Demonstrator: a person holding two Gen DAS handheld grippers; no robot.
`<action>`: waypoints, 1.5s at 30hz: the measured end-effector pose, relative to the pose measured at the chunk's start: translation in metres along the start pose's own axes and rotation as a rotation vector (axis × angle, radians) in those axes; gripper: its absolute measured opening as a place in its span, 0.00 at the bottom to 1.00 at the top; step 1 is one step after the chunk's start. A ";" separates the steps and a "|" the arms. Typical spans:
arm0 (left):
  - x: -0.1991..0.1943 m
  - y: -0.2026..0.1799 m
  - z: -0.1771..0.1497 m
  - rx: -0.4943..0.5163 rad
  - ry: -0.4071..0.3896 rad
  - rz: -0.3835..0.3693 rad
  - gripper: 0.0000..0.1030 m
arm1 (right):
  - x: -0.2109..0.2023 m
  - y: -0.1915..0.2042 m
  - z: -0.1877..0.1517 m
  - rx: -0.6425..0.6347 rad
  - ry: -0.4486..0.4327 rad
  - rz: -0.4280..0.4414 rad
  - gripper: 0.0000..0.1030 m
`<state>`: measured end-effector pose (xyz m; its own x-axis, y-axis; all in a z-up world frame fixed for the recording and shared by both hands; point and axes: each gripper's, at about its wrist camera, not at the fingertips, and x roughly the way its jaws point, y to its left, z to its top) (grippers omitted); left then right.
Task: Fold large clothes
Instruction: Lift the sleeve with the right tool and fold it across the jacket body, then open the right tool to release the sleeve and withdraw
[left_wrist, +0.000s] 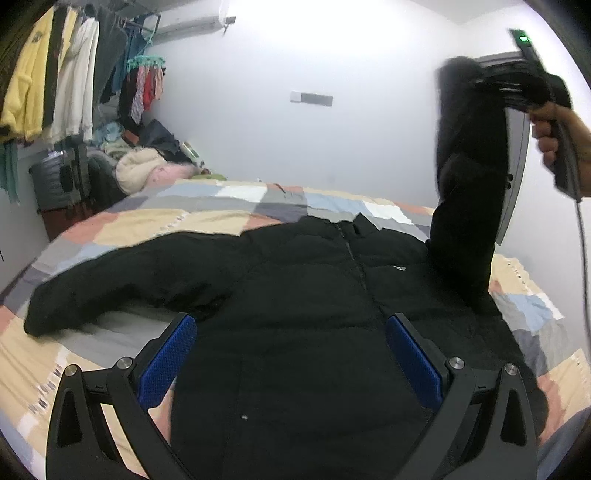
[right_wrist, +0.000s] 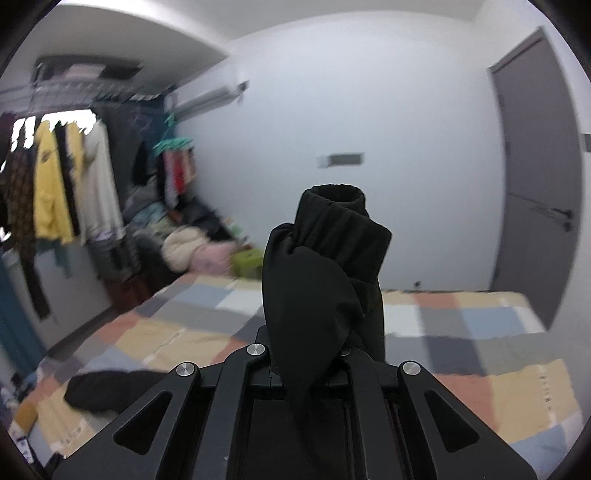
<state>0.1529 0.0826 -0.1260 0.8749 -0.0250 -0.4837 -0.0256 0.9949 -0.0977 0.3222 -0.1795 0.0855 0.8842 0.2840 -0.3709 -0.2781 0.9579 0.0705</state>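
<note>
Left wrist view: black jacket (left_wrist: 314, 295) on bed (left_wrist: 147, 225); right gripper (left_wrist: 495, 83) clamps raised sleeve (left_wrist: 469, 177) for folding inward; left gripper (left_wrist: 291, 354) spread wide above hem.

The left gripper (left_wrist: 290, 354) has its blue fingers (left_wrist: 168, 360) wide apart over a black jacket (left_wrist: 295, 295). Up to its right, the right gripper (left_wrist: 476, 83) lifts one sleeve (left_wrist: 467, 184).

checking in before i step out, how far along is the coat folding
Done: the black puffer jacket lies spread front up on the patchwork bed. In hand: the right tool holds one sleeve raised by its cuff; the left tool hovers open. Left: both sleeves and the body, nothing folded yet.
</note>
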 end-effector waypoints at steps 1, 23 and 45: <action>-0.001 0.003 0.000 0.000 -0.004 0.006 1.00 | 0.011 0.013 -0.007 -0.017 0.022 0.027 0.05; 0.067 0.053 -0.012 -0.162 0.119 -0.018 1.00 | 0.179 0.178 -0.178 -0.210 0.477 0.299 0.09; 0.063 0.042 -0.006 -0.149 0.078 -0.060 1.00 | 0.115 0.163 -0.127 -0.262 0.365 0.322 0.68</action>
<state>0.2043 0.1224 -0.1656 0.8368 -0.0973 -0.5388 -0.0512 0.9659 -0.2539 0.3311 0.0044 -0.0637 0.5644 0.4835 -0.6691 -0.6382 0.7697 0.0179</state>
